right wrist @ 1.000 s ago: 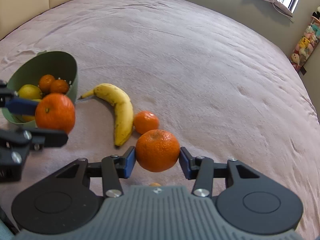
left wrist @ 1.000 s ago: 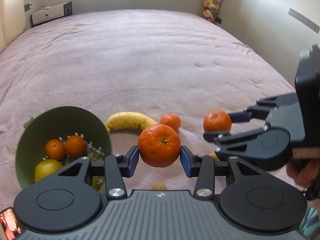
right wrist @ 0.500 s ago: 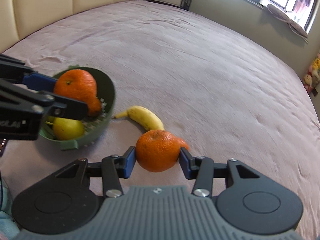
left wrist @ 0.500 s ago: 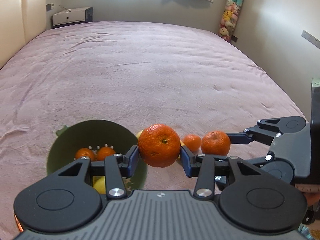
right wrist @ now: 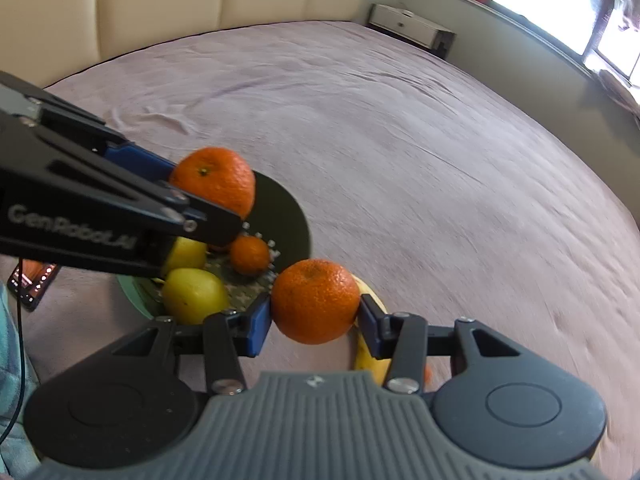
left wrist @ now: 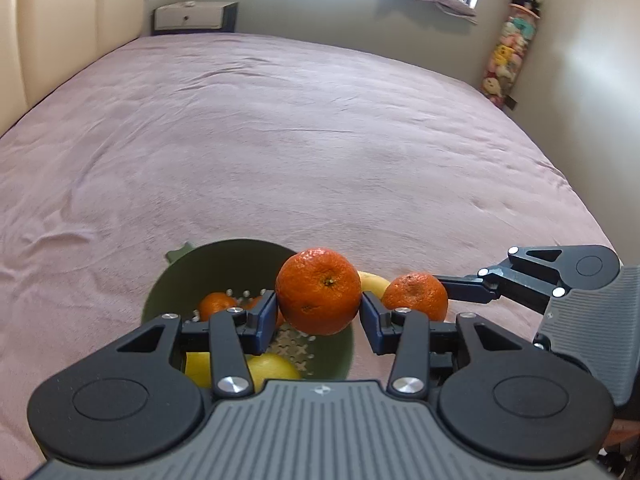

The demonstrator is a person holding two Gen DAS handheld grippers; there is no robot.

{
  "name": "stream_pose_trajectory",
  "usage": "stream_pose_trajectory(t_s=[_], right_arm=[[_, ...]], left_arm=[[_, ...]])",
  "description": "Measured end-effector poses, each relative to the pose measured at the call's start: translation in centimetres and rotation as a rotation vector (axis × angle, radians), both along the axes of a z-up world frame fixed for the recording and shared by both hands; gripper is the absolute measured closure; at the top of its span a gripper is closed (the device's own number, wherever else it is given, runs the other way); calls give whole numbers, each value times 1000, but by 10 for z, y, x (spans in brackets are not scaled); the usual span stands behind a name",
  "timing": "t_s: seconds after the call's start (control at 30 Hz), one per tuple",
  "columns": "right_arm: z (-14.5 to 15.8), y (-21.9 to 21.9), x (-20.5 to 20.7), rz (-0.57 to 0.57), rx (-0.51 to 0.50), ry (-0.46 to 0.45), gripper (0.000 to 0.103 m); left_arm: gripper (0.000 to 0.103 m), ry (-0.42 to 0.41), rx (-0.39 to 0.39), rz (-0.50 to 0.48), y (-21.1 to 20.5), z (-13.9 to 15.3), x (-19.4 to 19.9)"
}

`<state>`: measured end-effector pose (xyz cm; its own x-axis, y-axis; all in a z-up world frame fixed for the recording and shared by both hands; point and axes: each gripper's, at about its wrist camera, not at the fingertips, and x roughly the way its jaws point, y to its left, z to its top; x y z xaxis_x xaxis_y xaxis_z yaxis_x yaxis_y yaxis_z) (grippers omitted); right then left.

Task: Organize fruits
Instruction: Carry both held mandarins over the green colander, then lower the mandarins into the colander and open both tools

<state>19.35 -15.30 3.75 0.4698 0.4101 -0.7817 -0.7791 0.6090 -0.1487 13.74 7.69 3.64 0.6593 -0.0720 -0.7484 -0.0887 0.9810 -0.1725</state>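
Note:
My left gripper (left wrist: pixel 319 312) is shut on a mandarin (left wrist: pixel 318 290) and holds it in the air over the right part of the green colander bowl (left wrist: pixel 208 268). In the bowl lie small mandarins (left wrist: pixel 216 306) and yellow lemons (left wrist: pixel 272 368). The right gripper (right wrist: pixel 314 320) is shut on a second mandarin (right wrist: pixel 316 300), just right of the bowl (right wrist: pixel 292 216) and above the banana (right wrist: pixel 366 354). In the right wrist view the left gripper's mandarin (right wrist: pixel 214 180) hangs over the bowl. In the left wrist view the right gripper's mandarin (left wrist: pixel 414 296) sits right of mine.
Everything lies on a wide bed with a pink-purple cover (left wrist: pixel 320 140). A padded headboard (right wrist: pixel 200 8), a white bedside cabinet (left wrist: pixel 192 18) and a window are beyond. A phone (right wrist: pixel 34 280) lies at the bed's left edge near the bowl.
Both grippers have carried their mandarins leftward toward the bowl and rolled somewhat. My left mandarin now hangs over the bowl; the right one has come to its rim, over the banana.

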Motion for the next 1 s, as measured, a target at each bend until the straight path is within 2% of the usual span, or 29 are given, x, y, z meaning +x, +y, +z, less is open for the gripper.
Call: stream_pose_trajectory(t_s=[0.37, 0.7, 1.0], right_arm=[[-11, 38, 4, 150, -31, 23, 59], [-32, 65, 24, 212, -77, 123, 59], [-51, 75, 36, 248, -115, 218, 59]], left_arm=[[53, 72, -44, 105, 32, -15, 9], [53, 180, -115, 192, 55, -41, 17], [52, 240, -203, 256, 71, -60, 19]])
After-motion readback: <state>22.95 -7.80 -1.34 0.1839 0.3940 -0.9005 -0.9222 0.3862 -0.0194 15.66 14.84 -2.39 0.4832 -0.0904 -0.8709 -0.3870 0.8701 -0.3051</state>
